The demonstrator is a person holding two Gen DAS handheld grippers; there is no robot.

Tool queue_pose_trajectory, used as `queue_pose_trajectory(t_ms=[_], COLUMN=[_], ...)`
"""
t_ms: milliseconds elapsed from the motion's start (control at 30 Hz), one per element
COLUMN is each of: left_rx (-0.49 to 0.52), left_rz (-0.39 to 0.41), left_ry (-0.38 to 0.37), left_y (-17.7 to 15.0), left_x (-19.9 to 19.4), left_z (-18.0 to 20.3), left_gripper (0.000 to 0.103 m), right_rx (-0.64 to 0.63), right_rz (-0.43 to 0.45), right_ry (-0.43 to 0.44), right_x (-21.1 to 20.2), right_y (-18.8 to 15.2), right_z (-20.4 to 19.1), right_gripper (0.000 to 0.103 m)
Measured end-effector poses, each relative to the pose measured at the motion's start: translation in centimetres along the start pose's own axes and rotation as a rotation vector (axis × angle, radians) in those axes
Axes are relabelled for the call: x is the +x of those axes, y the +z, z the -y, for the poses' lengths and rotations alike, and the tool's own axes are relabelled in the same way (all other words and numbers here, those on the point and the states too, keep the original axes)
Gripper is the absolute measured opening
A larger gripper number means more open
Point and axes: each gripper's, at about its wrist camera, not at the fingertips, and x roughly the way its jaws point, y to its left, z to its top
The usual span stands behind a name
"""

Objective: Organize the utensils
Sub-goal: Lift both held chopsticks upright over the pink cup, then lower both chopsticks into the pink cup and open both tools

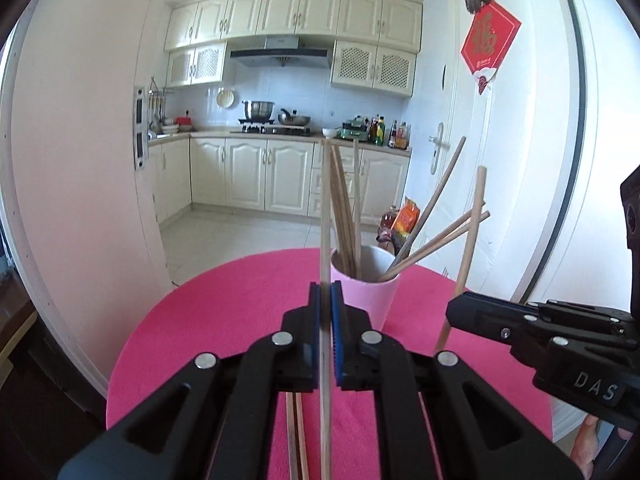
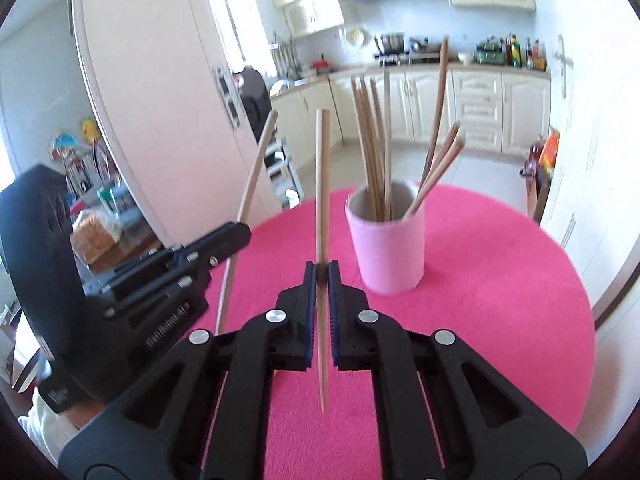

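Now both jaws clenched on one chopstick each, sticks upright: left gripper [image 1: 330, 284] w/ left chopstick [image 1: 325, 208], right gripper [image 2: 321, 270] w/ right chopstick [image 2: 322, 184]. Pink cup [image 2: 390, 252] on bench [image 2: 500, 280] ahead; in right view just right of jaws, nearer right hand.

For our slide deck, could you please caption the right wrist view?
Right tongs grip a chopstick upright before the pink cup of chopsticks.
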Motion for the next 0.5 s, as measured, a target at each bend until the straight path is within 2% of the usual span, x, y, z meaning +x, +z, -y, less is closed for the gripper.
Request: queue_pose_trajectory(t_ms=[300, 500], left_rx=[0.031, -0.032], left_rz=[0.179, 0.315], left_ry=[-0.008, -0.038], left_y=[3.3, 6.2], left_x=[0.9, 1.6], left_z=[3.0, 3.0], left_gripper=[0.006, 0.006], right_rx=[-0.016, -0.031], right_rz=[0.161, 0.264], right_ry=[0.019, 0.008], right_x=[-3.2, -4.1], right_y=[3.6, 6.4], right_z=[0.9, 1.6], right_gripper=[0.006, 0.006])
